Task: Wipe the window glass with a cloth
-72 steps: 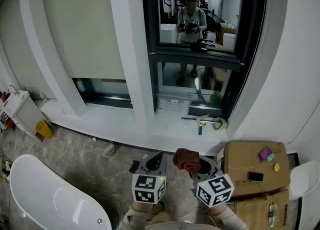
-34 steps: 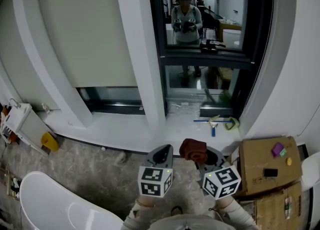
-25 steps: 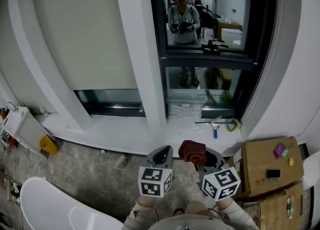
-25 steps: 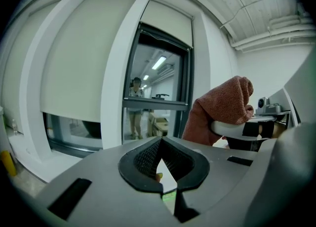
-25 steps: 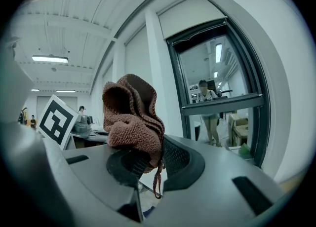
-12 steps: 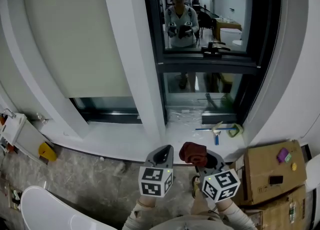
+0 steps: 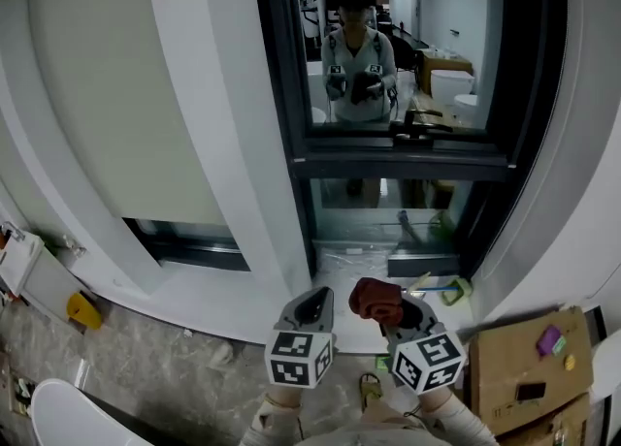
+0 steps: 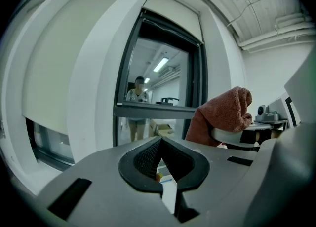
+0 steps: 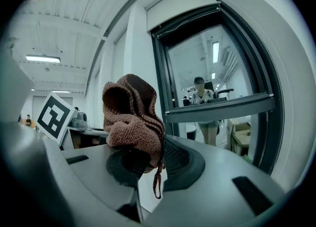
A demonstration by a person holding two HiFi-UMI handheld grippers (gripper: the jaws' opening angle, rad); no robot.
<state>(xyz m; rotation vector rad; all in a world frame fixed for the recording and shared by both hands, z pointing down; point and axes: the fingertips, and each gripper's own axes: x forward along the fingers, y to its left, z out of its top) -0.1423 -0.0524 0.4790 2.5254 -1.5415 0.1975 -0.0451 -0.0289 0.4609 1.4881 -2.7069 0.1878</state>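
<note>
Cloth bunched, clamped in right tongs; left tongs closed, empty. Window glass looms nearer than before: approach likely under way, wiping not begun.

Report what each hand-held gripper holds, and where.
Right hand-held gripper grips the cloth by its bunched lower end. Left hand-held gripper is shut on nothing.

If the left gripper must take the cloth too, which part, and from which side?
Probably the bunched top of the cloth, which stands free above the right gripper shut on its lower end. The left gripper, now shut, is beside it: open it and come from the left.
</note>
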